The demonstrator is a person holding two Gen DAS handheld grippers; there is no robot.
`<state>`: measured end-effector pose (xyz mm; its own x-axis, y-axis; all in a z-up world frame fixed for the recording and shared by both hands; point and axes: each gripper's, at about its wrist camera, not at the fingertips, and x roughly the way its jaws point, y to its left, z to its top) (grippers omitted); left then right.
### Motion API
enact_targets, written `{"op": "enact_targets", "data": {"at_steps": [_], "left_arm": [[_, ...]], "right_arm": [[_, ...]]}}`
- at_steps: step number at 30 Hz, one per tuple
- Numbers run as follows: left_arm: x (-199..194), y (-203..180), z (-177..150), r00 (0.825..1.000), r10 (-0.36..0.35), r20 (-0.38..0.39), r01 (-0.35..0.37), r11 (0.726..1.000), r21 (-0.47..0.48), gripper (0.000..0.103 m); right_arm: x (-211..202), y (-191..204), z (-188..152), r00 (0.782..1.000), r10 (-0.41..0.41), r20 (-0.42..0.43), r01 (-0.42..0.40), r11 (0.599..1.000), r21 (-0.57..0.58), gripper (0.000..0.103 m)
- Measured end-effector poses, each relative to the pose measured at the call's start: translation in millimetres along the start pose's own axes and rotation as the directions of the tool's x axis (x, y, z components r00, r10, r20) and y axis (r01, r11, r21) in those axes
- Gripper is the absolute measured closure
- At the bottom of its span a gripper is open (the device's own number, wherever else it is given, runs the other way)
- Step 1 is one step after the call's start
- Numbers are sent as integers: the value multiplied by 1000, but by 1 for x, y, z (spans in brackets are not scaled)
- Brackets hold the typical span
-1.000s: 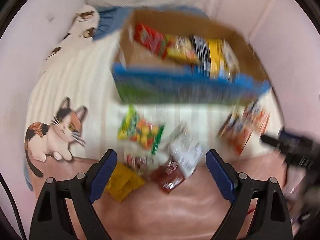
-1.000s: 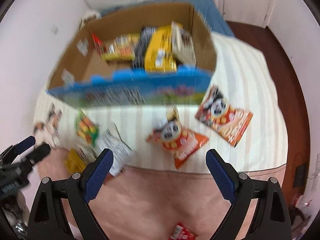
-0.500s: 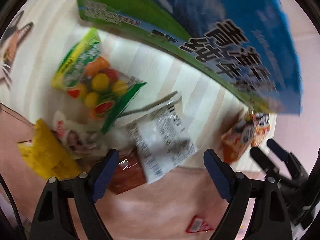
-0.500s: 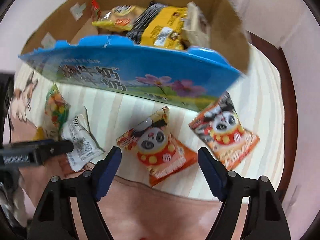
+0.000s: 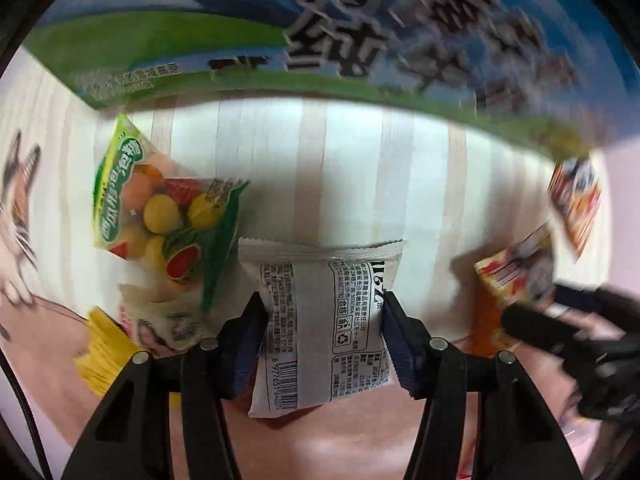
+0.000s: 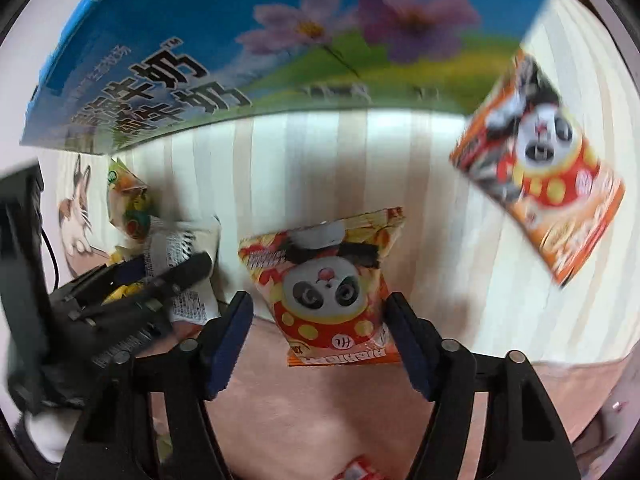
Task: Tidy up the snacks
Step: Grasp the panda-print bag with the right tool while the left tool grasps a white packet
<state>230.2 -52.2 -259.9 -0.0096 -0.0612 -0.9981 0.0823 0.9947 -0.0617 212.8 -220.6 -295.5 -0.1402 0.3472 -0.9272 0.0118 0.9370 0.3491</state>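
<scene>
In the left wrist view my left gripper (image 5: 322, 312) straddles a white snack packet (image 5: 326, 320) lying on the striped bed; both pads touch its sides. In the right wrist view my right gripper (image 6: 320, 312) straddles an orange panda snack bag (image 6: 328, 292); the right pad touches it and the left pad stands a little off. The blue and green printed wall of the snack box (image 5: 280, 20) fills the top of both views, and it also shows in the right wrist view (image 6: 240, 40).
A green fruit-candy bag (image 5: 160, 204), a yellow packet (image 5: 104, 352) and a pale packet (image 5: 168, 320) lie left of the white one. A second panda bag (image 6: 540, 176) lies to the right. A small red packet (image 6: 356, 472) lies on the pink blanket.
Both grippers have dropped close to the bed and narrowed: the left around the white packet, the right around the panda bag. The box's inside has gone out of view.
</scene>
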Motion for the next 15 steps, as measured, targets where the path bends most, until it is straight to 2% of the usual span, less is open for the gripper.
{"op": "enact_targets", "data": {"at_steps": [1,4,8,11,15], "left_arm": [[2,-1,-2,1000,2,-5,-1,1000,14,48],[13,-3,-6,999,-10,-33,10,1000,10,47],[10,-10,-16,1000,7,-13,-6,1000,16,52],[5,-22,-33,1000,3,-12,-2,999,36,54],[2,-35,-69,1000,8,-24,-7,997,72,54]], "right_arm": [[2,-1,-2,1000,-21,7,21,1000,7,19],[16,-3,-7,999,-50,6,50,999,19,19],[20,-11,-19,997,-72,36,69,995,70,39],[15,-15,-34,996,-67,55,61,994,93,41],[17,-19,-60,998,-56,28,53,994,99,41]]}}
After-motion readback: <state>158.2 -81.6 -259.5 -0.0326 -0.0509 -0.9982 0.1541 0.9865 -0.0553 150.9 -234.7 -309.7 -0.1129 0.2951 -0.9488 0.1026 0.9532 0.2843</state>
